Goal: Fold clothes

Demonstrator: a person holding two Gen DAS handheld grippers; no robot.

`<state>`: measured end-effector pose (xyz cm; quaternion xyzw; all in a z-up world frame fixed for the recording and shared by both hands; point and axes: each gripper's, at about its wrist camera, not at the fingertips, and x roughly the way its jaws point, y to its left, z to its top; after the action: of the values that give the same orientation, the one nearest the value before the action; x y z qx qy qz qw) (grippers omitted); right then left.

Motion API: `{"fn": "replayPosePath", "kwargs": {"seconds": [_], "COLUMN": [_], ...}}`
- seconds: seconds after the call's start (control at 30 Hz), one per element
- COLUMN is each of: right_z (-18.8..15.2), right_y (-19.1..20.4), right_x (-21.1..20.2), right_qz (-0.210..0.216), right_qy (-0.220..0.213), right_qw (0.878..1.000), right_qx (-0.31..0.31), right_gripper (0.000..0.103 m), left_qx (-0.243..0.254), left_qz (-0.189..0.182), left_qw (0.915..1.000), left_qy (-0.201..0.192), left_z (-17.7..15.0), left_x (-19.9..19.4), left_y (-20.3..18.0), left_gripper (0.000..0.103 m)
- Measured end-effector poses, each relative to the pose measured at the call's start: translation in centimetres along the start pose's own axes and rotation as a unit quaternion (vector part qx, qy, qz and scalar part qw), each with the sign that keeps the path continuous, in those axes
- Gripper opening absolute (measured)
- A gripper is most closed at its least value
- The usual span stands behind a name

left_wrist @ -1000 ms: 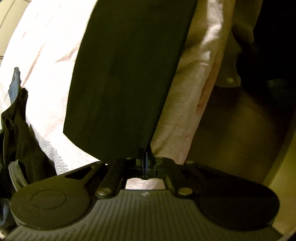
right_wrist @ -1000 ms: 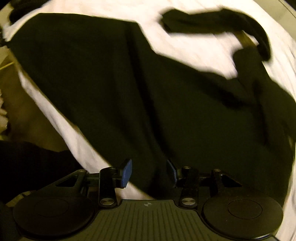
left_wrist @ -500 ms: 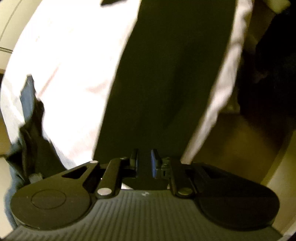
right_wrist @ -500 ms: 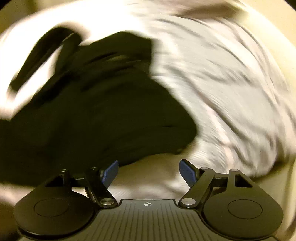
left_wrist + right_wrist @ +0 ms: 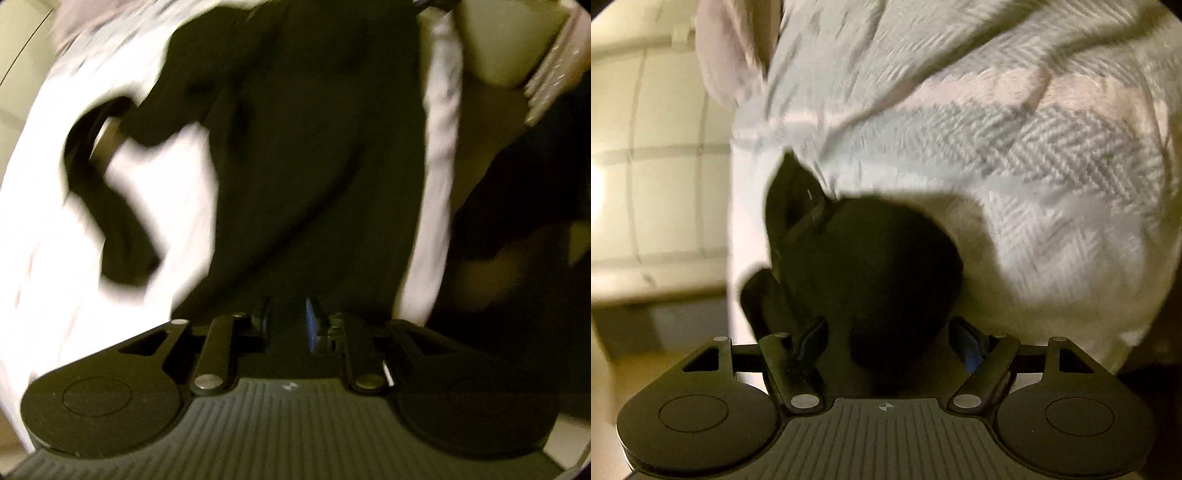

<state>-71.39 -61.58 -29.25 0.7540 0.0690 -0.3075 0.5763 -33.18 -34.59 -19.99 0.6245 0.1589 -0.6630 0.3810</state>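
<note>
Progress: black garment [image 5: 314,166] spread on pale blanket [image 5: 1015,129], unfolded.
Left gripper [image 5: 287,325]: jaws just parted slightly, empty.
Right gripper [image 5: 888,341]: wide, just narrowing, gripping nothing.

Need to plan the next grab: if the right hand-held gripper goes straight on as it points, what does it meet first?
Most likely the dark garment bunched just ahead of the open right hand-held gripper, lying on the pale blanket; depth is unclear.

Black garment [image 5: 314,166] fills bed middle, white blanket [image 5: 166,192] bare alongside
</note>
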Motion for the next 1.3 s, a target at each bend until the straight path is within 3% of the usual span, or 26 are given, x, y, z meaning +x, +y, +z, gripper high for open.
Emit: {"fn": "replayPosePath", "kwargs": {"seconds": [0.03,0.07,0.17,0.23,0.33,0.47,0.57,0.63,0.77,0.87,1.03,1.2,1.3], "right_z": [1.1,2.2,5.0,6.1,7.3,8.2,8.0,7.9,6.7,5.6,4.1,4.9,6.0], "right_y": [-0.1,-0.1,3.5,6.4,6.9,4.0,3.2,3.1,5.9,9.0,14.8,19.1,21.2], "right_x": [0.1,0.1,-1.0,-2.6,-2.9,-1.5,-2.4,-4.1,-6.9,-7.0,-3.5,3.5,8.6], "right_qz": [0.003,0.002,0.007,0.030,0.000,-0.066,-0.106,-0.136,-0.182,-0.190,-0.182,-0.175,-0.168], "right_qy": [-0.006,-0.009,-0.007,-0.016,-0.012,0.013,-0.006,-0.028,-0.068,-0.078,-0.046,0.011,0.041], "right_qw": [1.000,1.000,0.995,0.982,0.968,0.968,0.969,0.966,0.940,0.923,0.899,0.876,0.856], "right_qx": [0.003,0.001,-0.098,-0.186,-0.252,-0.243,-0.224,-0.220,-0.279,-0.326,-0.396,-0.450,-0.487], "right_gripper": [0.033,0.020,0.014,0.014,0.014,0.015,0.028,0.044,0.044,0.044,0.045,0.054,0.057], "left_qx": [0.013,0.024,0.051,0.061,0.068,0.063,0.033,0.009,-0.016,-0.025,-0.019,0.000,0.008], "left_qz": [-0.006,-0.012,-0.022,-0.026,-0.028,-0.017,-0.004,0.000,-0.001,-0.013,-0.032,-0.031,-0.014], "left_qw": [0.9998,0.9994,0.9976,0.9969,0.9966,0.9977,0.9994,0.9999,0.9998,0.9991,0.9961,0.9923,0.9921], "left_qy": [-0.011,-0.021,-0.041,-0.043,-0.036,-0.014,-0.007,-0.005,-0.014,-0.032,-0.079,-0.120,-0.125], "left_z": [2.2,4.2,8.8,10.8,12.0,10.6,8.6,7.2,5.6,5.1,6.3,9.3,11.4], "left_x": [0.3,0.6,1.1,1.6,2.7,2.7,1.8,1.7,2.7,4.0,6.1,7.2,8.3], "left_y": [-0.4,-0.7,-1.1,-1.5,-1.1,-0.1,1.6,2.8,4.7,5.8,7.6,10.5,12.9], "left_gripper": [0.017,0.017,0.017,0.017,0.018,0.021,0.029,0.029,0.030,0.031,0.032,0.040,0.042]}}
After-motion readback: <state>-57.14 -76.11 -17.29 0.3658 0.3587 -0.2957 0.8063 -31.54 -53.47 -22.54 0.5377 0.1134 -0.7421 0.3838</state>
